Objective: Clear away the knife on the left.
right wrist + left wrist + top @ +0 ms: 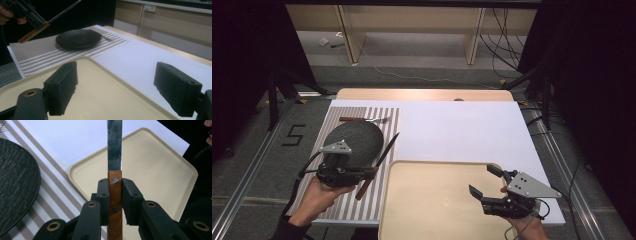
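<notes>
On the left side of the desk (452, 125) a striped mat (332, 200) carries a dark plate (357, 137), with a fork (362, 119) lying just beyond it toward the far edge. That reads as a place setting, so the knife (382, 155) probably belongs beside the plate or on the tray.

Your left gripper (362, 174) pinches the knife by its wooden handle (115, 202), jaws pressed to both sides just below the blade (114, 145). The knife is lifted off the mat, its blade pointing away from you, above the mat's right edge.

The beige tray (432, 200) sits at the near edge, centre-right, bare. Your right gripper (484, 182) hovers over the tray's right part, jaws spread wide and holding nothing, well apart from the knife, likely waiting.
</notes>
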`<state>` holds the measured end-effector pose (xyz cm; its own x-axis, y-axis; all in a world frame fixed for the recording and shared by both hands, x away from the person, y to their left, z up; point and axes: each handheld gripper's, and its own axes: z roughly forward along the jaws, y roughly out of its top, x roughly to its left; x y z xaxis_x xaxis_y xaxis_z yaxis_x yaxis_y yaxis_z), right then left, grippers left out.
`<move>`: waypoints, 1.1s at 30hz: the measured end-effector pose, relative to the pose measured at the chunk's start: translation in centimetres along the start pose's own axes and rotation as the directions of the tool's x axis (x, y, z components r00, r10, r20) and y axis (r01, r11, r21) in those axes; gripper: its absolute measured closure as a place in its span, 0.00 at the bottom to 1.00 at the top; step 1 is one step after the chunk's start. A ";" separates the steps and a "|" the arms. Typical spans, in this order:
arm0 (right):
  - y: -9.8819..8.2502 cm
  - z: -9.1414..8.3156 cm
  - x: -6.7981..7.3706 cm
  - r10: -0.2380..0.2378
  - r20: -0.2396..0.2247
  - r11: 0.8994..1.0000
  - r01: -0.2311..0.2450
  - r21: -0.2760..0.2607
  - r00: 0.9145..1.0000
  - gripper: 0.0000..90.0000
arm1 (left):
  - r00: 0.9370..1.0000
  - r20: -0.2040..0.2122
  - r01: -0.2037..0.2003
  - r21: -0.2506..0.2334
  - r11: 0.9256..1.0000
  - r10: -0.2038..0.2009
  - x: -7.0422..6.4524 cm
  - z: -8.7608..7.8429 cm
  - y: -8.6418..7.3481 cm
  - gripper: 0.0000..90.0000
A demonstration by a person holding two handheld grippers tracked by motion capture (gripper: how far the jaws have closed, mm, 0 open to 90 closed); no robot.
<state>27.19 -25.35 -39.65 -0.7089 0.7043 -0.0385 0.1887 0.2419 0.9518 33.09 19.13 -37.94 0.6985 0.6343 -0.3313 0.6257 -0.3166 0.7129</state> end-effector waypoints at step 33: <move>0.0 0.0 0.0 -0.001 0.000 1.000 0.001 -0.002 1.000 0.22 | 0.994 0.112 -0.018 0.077 0.997 0.009 -5.8 7.2 0.9 0.85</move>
<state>27.16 -25.38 -39.65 -0.7090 0.7041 -0.0393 0.1869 0.2413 0.9523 32.16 10.10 -39.82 0.7385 0.5488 -0.3918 0.6382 -0.3815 0.6687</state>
